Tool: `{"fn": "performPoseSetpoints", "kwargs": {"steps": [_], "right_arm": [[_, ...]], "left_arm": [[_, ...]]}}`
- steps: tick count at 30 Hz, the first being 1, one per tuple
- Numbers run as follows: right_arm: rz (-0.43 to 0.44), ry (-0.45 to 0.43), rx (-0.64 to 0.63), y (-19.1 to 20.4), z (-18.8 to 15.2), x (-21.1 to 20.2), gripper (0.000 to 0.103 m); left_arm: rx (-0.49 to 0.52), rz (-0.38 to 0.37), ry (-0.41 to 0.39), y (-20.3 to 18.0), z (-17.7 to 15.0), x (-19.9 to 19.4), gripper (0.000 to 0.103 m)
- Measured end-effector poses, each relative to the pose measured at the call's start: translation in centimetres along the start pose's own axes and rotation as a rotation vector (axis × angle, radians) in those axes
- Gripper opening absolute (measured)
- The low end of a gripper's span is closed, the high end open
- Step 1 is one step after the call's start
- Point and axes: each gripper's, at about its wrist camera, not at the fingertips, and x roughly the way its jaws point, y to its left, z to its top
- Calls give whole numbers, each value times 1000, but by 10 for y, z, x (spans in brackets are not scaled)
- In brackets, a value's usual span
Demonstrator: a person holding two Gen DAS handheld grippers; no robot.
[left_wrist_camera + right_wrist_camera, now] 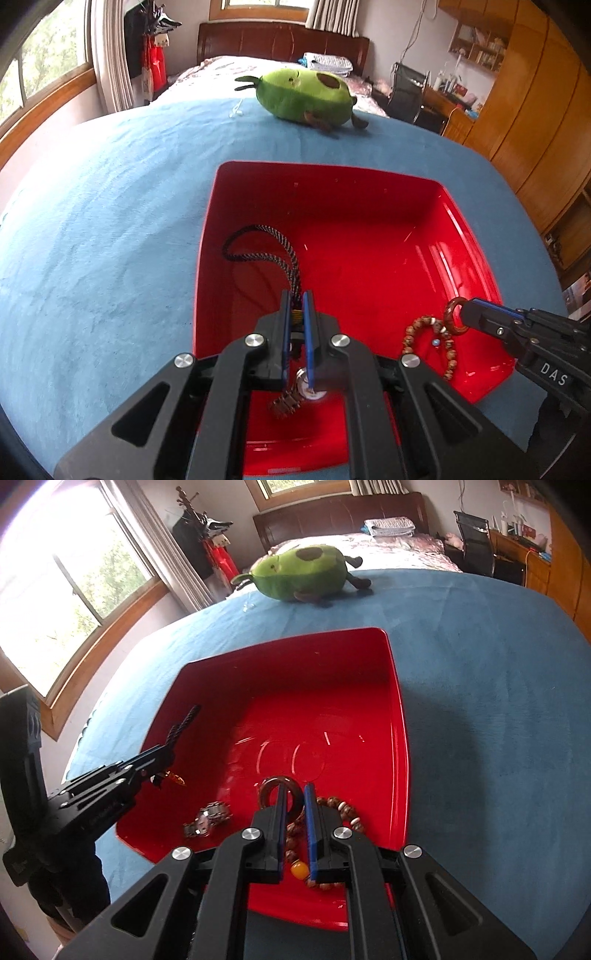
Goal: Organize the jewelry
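Over the near part of a red tray (369,206) both grippers point down into it. The left gripper (296,295) has its jaws closed on a braided cord (273,243); the cord makes a black-and-white loop that stands up and bends to the left, against the left wall of the tray. Under this gripper a metal watch (295,397) lies on the tray floor, at the near left side. From the right wrist view the same watch (207,818) is seen just right of the left gripper, and a small amber piece (176,777) hangs below its fingers.

The right gripper (294,794) is closed on a dark brown ring (275,794). A string of brown beads (343,808) hangs from the ring and rests at the near right side of the tray, with an orange bead (299,869) between the fingers.

The tray stands on a blue blanket (110,221). Farther away, a green avocado plush toy (306,96) lies on the blanket, well apart from the tray. Behind it is a bed with a dark wooden headboard (280,40).
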Motion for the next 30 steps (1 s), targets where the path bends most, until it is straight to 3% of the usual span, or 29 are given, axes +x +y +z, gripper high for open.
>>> {"fn": "performPoseSetpoints", "kwargs": {"steps": [7, 9, 12, 15, 18, 22, 27, 30], "right_arm": [[-5, 17, 9, -5, 2, 11, 11], [-5, 13, 10, -6, 2, 11, 17], [6, -10, 12, -7, -2, 0, 18], [-2, -68, 2, -5, -9, -25, 19], [-31, -116, -7, -2, -20, -51, 36], [-39, -150, -17, 2, -38, -76, 40], [-57, -127, -42, 9, -65, -86, 56], [-59, -110, -73, 15, -82, -89, 62]], "left_arm": [[10, 10, 38, 1, -3, 17, 6], [7, 12, 38, 1, -3, 17, 10], [1, -6, 24, 2, -3, 5, 27], [-6, -23, -42, 5, -6, -28, 27], [-10, -17, -105, 5, -13, -67, 34], [-12, 8, -142, 5, -35, -104, 44], [9, 42, -128, 6, -69, -122, 68], [40, 51, -81, 7, -93, -122, 72]]}}
